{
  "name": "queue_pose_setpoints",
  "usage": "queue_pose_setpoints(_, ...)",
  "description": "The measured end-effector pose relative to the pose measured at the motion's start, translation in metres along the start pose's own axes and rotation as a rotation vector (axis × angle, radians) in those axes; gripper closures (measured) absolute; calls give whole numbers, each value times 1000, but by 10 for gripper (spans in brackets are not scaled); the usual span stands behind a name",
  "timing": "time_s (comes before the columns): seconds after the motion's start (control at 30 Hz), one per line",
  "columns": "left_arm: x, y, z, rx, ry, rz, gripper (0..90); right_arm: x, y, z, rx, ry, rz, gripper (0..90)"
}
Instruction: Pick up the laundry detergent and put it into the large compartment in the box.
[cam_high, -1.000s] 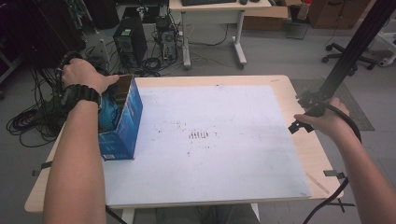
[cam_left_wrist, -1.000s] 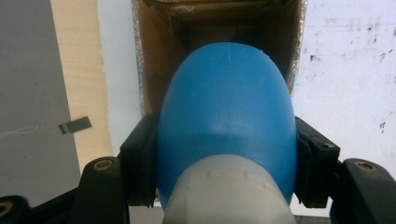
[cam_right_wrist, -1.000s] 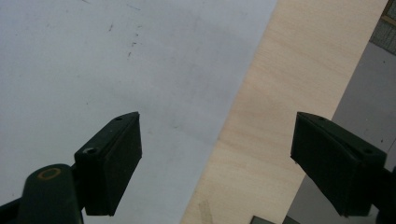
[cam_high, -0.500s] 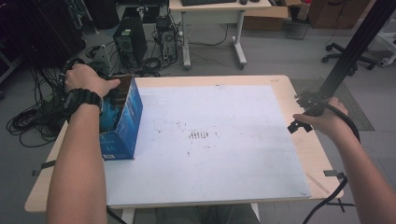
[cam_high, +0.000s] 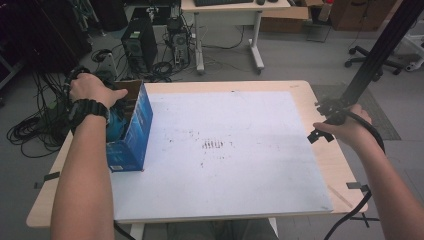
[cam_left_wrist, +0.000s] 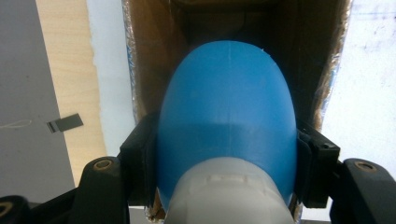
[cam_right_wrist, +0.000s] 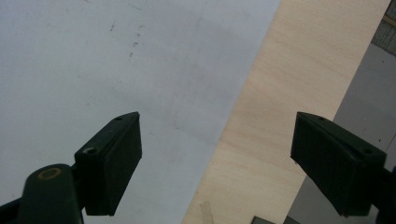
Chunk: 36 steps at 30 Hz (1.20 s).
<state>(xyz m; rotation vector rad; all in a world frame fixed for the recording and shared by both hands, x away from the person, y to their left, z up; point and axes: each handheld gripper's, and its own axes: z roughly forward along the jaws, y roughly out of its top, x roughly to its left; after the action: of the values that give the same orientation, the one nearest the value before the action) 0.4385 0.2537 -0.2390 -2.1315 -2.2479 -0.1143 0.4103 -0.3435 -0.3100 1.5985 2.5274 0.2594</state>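
Left tool (cam_left_wrist: 224, 186) clamped on blue bottle (cam_left_wrist: 227, 121) inside open carton (cam_high: 131, 131); right tool (cam_right_wrist: 217, 163) idle, jaws apart.

Left tool: both black jaws press the sides of the blue bottle just above its grey-white cap (cam_left_wrist: 226, 196), which faces the camera in the left gripper view; the bottle's rounded far end points into the brown cardboard interior of the carton. The carton is blue outside, with its top open, and stands at the worktop's (cam_high: 320, 107) left edge, partly on the white sheet (cam_high: 225, 150) that covers most of the top. In the high view the left hand (cam_high: 92, 90) sits over the carton's far end. Right tool: held by the right hand (cam_high: 347, 129) at the worktop's right edge, jaws wide apart with nothing between them, over the boundary of white sheet and bare wood.
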Motion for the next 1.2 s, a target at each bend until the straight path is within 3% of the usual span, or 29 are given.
queue_pose_setpoints(1.2, -1, 3, 33, 41, -20, 19, 375, 0, -1, 3, 10, -2, 4, 166)
